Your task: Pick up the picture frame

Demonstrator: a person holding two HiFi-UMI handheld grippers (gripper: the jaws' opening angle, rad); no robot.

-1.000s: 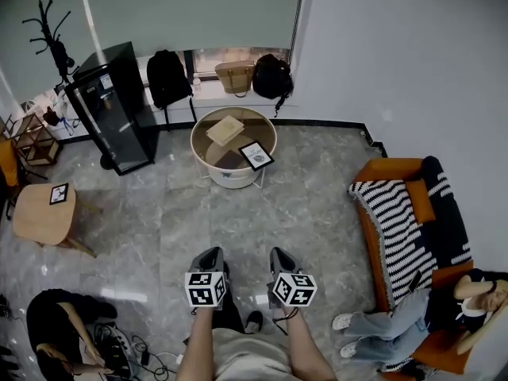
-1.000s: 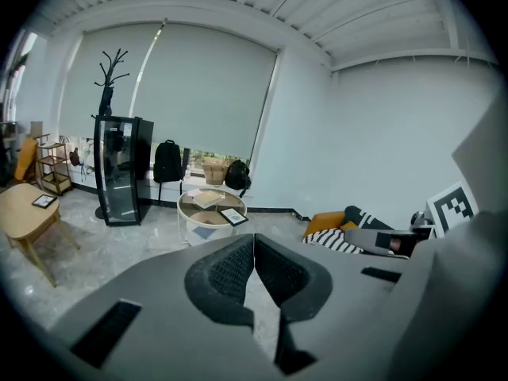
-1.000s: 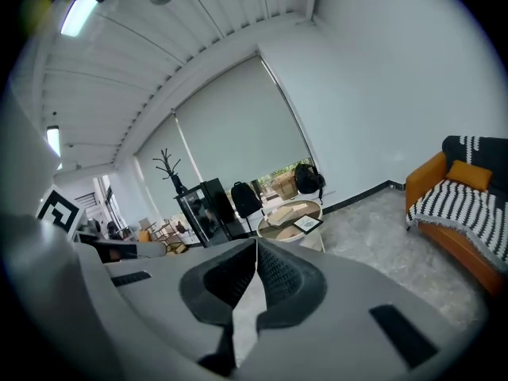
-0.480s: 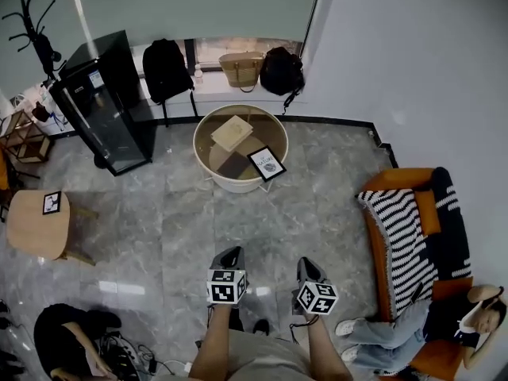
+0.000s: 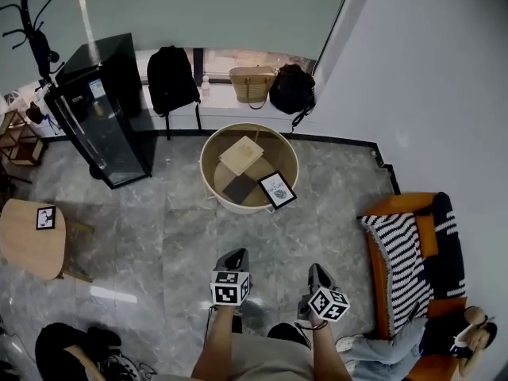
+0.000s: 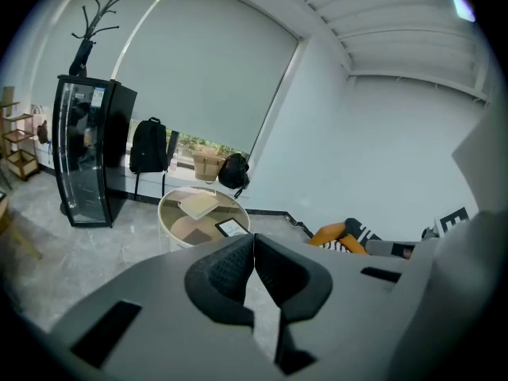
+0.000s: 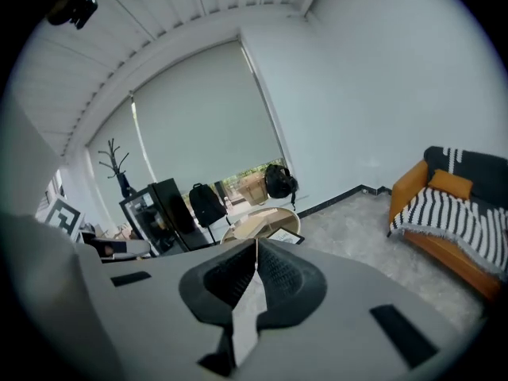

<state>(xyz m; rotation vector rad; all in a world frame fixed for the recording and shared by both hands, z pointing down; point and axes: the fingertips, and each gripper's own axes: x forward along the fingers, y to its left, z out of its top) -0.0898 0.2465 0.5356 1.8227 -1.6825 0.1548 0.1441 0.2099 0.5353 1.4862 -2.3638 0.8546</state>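
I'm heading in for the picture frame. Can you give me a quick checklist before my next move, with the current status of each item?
1. Picture frame located: ok, at the round table's near-right rim.
2. Left tool empty: ok, jaws together, nothing between.
3. Right tool empty: ok, jaws together, nothing between.
4. Jaws opened for a grasp: not ok, both shut.
5. Frame within reach: not ok, open floor lies between the tools and the table.
6. Frame lying flat or propped: cannot tell.

No wording can be read anywhere. The picture frame (image 5: pixel 277 190) on the round table (image 5: pixel 230 205) carries a line of dark print above a small drawing, too small to make out. A pale sticker (image 5: pixel 97 88) on the black cabinet (image 5: pixel 103 58) is equally illegible.
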